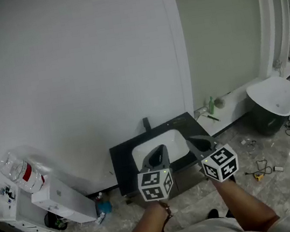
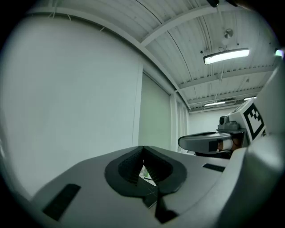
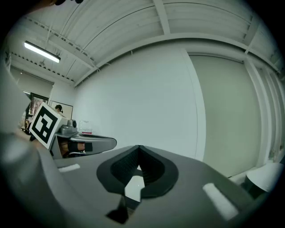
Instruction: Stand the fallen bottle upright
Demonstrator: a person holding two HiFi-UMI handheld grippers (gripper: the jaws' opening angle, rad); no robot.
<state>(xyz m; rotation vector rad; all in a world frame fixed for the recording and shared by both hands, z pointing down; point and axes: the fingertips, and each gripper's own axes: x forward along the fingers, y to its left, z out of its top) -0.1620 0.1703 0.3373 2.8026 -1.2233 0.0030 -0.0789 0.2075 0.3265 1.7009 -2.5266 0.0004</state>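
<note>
1. One clear plastic bottle with a red label band [image 1: 22, 171] sits at the far left edge, perched on a long white box [image 1: 60, 200] against the pale wall [image 1: 72, 69]. The head view skews it; in the right gripper view it looks to be standing.
2. Down on the grey marbled floor [image 1: 202, 202], by the foot of that box, there's a small blue object [image 1: 102, 207], too small to make out.
3. Centre now: a black square counter [image 1: 122, 160] with a white basin [image 1: 174, 138] sunk into it, hard against the wall.
4. The left tool [image 1: 160, 149] is held level and shows over the basin in the head view. Its dark ribbed pads [image 2: 129, 167] meet at the tip, jaws narrow and together, with nothing gripped between them.
5. Just beside it is the right tool [image 1: 188, 140], also level, its marker cube close to the left one. Same story here: pads pressed together, jaws right down, nothing caught in them.
6. Moving right, a slim green bottle [image 1: 211, 105] is on the white ledge at the foot of the wall, just past the counter's right corner and well beyond both tools. Neither tool touches it, and at this size I cannot tell whether it stands or lies.
7. Further right, a white round tub on a dark base [image 1: 272, 95] stands on the floor.
8. Far right, loose cables [image 1: 260, 168] are scattered across the floor.
</note>
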